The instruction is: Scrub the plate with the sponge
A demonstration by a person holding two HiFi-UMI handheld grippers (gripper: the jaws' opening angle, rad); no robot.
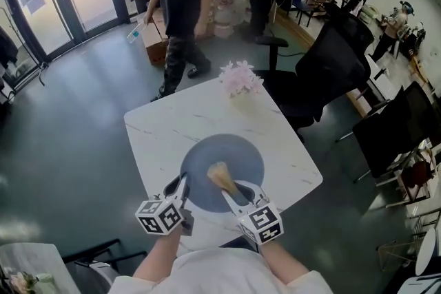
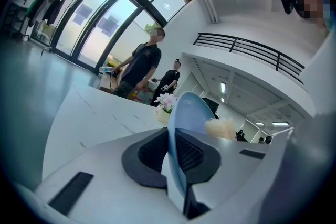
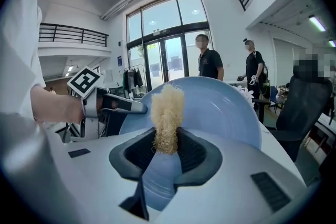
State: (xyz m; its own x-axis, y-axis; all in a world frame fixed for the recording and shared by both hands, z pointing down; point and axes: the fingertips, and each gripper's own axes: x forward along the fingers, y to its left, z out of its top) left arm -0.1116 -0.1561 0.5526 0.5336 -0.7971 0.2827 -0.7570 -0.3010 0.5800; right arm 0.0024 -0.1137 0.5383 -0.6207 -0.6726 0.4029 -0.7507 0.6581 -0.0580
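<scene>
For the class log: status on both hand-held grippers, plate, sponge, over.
Left hand-held gripper shut on plate rim. Right hand-held gripper shut on sponge, over plate face. Flowers well clear.

- Hidden behind the left gripper [image 1: 180, 184] and right gripper [image 1: 231, 193]: near rim of the plate [image 1: 238, 150].
- Buried between the right gripper's jaws: lower end of the sponge [image 3: 167, 110].

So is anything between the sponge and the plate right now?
Nothing visible. The right tongs grip the fibrous sponge directly in front of the face of the blue plate. The left tongs clamp the rim off to the side, clear of the sponge.
</scene>
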